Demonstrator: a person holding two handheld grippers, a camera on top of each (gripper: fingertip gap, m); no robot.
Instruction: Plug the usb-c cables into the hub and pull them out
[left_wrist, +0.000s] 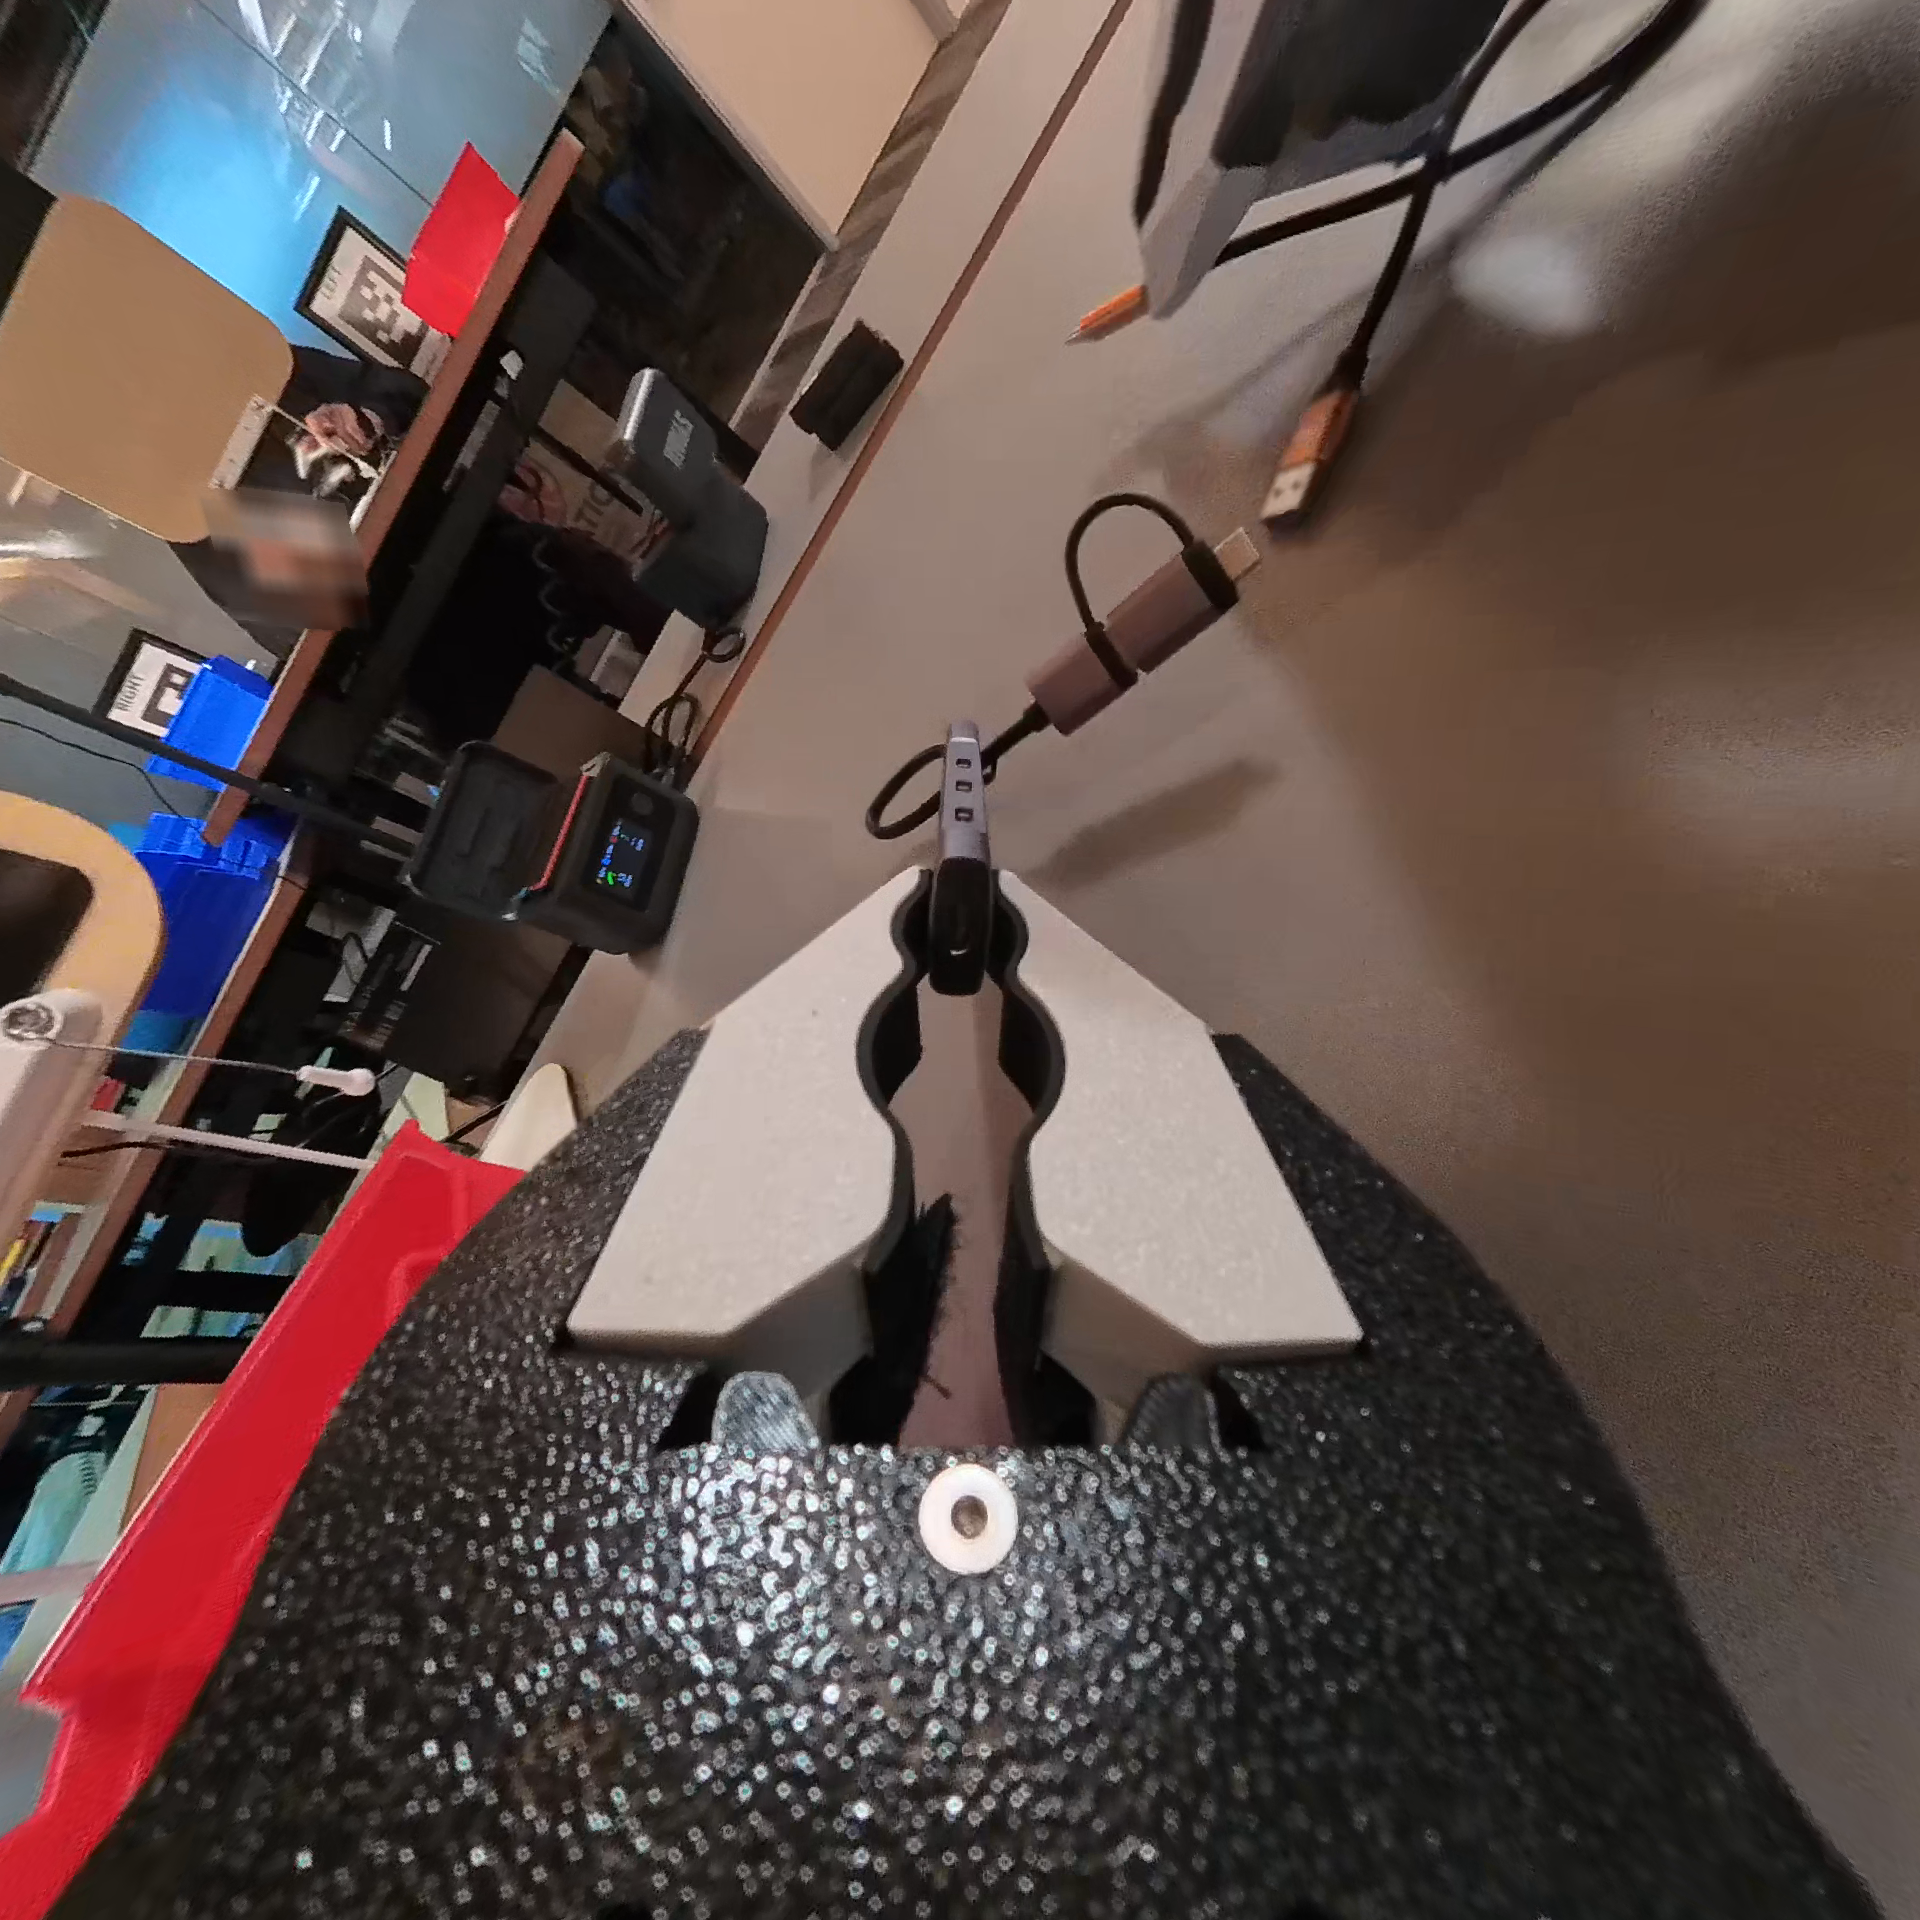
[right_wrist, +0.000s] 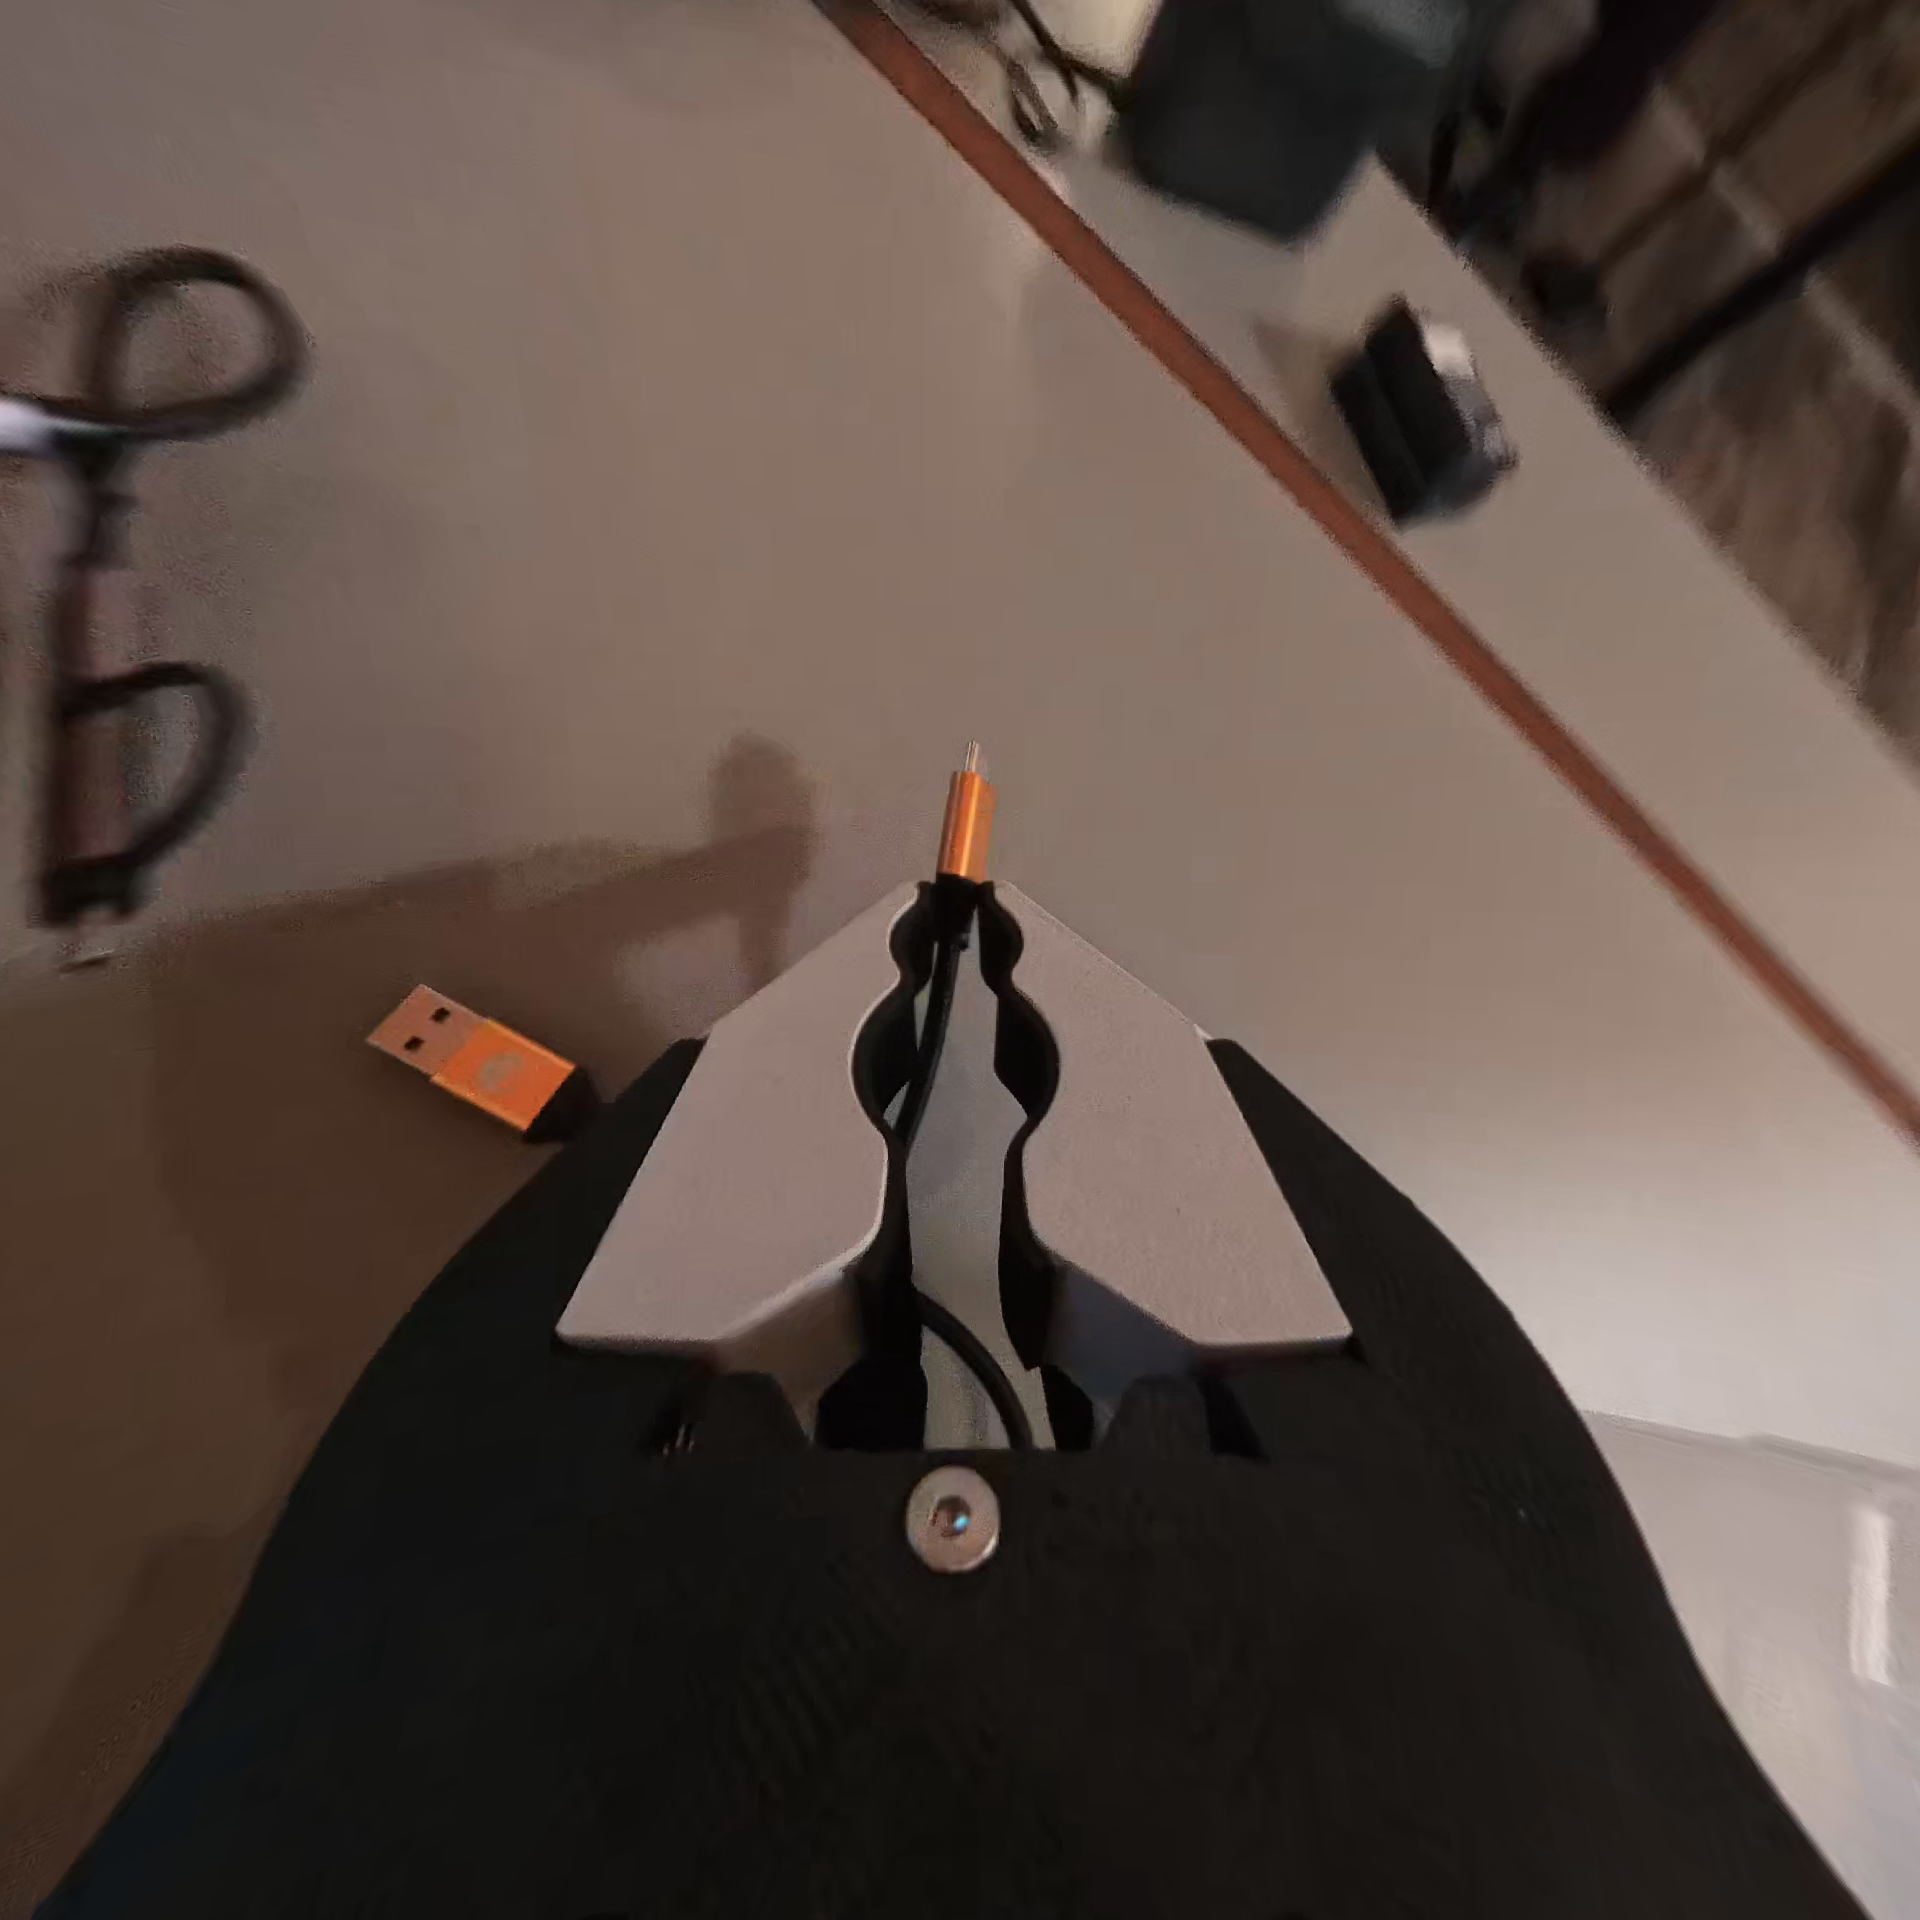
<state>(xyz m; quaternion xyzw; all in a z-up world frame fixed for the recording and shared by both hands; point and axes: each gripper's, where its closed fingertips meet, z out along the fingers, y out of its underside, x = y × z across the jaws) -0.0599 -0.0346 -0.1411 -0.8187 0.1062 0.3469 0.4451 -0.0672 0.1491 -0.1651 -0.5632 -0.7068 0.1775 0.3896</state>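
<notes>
My left gripper (left_wrist: 958, 902) is shut on the slim grey hub (left_wrist: 966, 800), held on edge above the table with its row of ports showing. The hub's short black lead loops to a grey plug with an adapter (left_wrist: 1132, 634) hanging beyond it. My right gripper (right_wrist: 956, 894) is shut on the orange usb-c cable plug (right_wrist: 966, 821), whose metal tip points away from me above the table; its black cord (right_wrist: 920, 1049) runs back between the fingers. The cable's other end, an orange USB-A plug (right_wrist: 468, 1060), lies on the table at the left; it also shows in the left wrist view (left_wrist: 1311, 462).
The beige table (right_wrist: 727, 468) has a brown far edge (right_wrist: 1351, 520). A black box (right_wrist: 1418, 416) sits beyond that edge. In the left wrist view a grey block (left_wrist: 1216, 208) with black cables stands at the upper right, and a dark device with a lit screen (left_wrist: 613, 852) sits at the left. The grippers' ends are close to 20 cm from one another.
</notes>
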